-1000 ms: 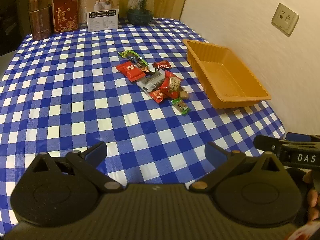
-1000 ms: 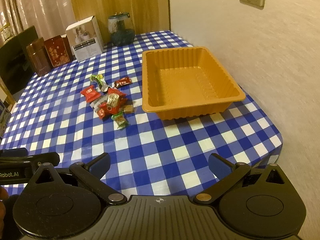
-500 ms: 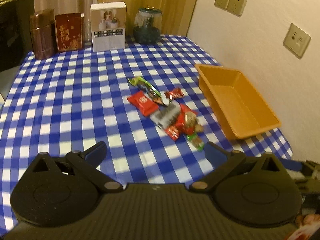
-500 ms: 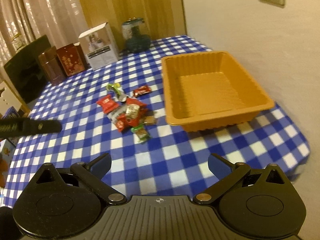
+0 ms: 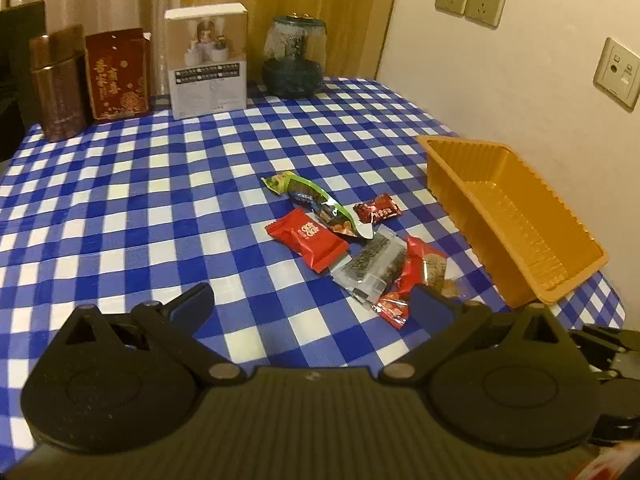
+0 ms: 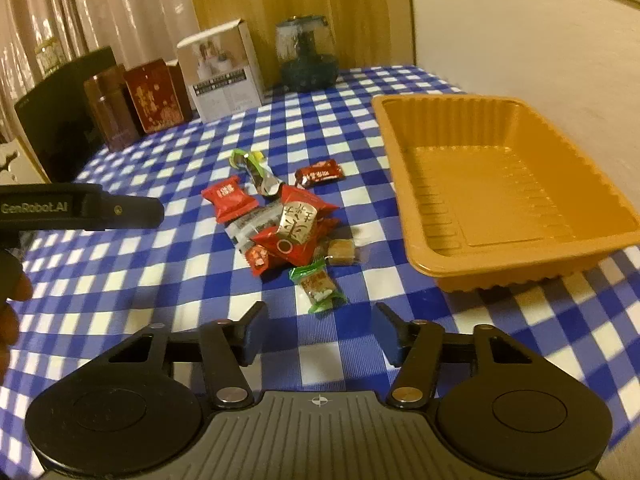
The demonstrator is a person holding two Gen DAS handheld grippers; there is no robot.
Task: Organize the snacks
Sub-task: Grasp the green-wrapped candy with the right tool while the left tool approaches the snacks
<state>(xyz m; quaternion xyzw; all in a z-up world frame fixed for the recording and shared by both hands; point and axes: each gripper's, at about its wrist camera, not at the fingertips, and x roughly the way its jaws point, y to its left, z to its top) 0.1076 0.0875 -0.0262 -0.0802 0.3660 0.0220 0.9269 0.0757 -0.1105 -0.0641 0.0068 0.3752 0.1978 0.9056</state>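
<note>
Orange tray (image 6: pixel 600 236) bare inside, snacks (image 6: pixel 288 224) heaped beside it (on checked cloth), both tools apart, gripping nothing

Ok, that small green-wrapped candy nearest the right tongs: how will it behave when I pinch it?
The green-wrapped candy looks small and flat, so it is probably very light and may skid on the checked tablecloth if nudged. Its twisted wrapper ends look thin and floppy; gripping the blocky middle seems safer. It lies apart from the pile, so neighbours likely stay put.
</note>
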